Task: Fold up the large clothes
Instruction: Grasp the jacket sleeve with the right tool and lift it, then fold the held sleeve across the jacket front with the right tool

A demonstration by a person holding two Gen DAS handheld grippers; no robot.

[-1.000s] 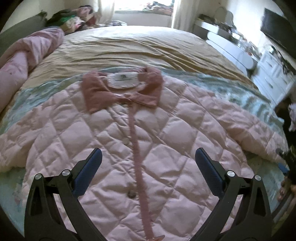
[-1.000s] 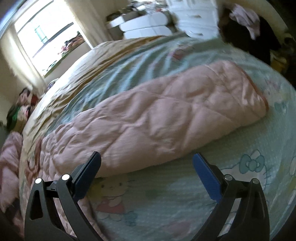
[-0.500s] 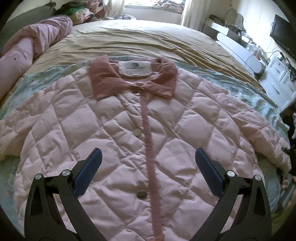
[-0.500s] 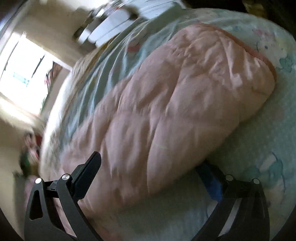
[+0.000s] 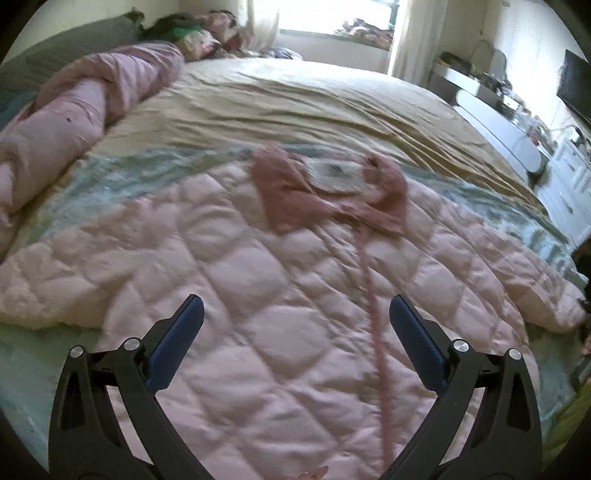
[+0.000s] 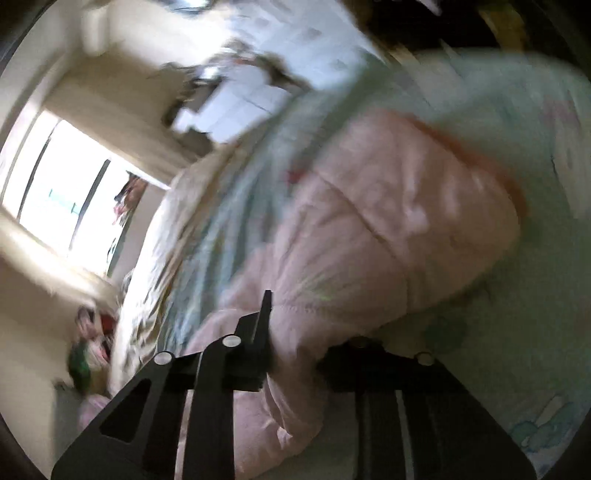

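A pink quilted jacket (image 5: 258,277) lies front up on the bed, buttoned, its darker pink collar (image 5: 295,199) toward the far side. My left gripper (image 5: 295,302) hovers open above the jacket's chest, left of the button strip, with nothing between its fingers. In the blurred right wrist view the jacket's sleeve (image 6: 388,221) lies on the mint sheet. My right gripper (image 6: 299,332) is closing, and its jaws pinch a fold of that sleeve near its lower edge. The right finger is mostly buried in the fabric.
A rolled pink blanket (image 5: 74,110) lies along the bed's left side, with a pile of clothes (image 5: 192,33) behind it. A tan bedcover (image 5: 295,103) spreads beyond the jacket. White drawers (image 5: 569,184) stand off the bed's right edge. The mint cartoon sheet (image 6: 517,350) surrounds the sleeve.
The right gripper rolled, came down onto the sleeve and went from wide open to pinched on it. The left gripper slid leftward over the jacket, staying open.
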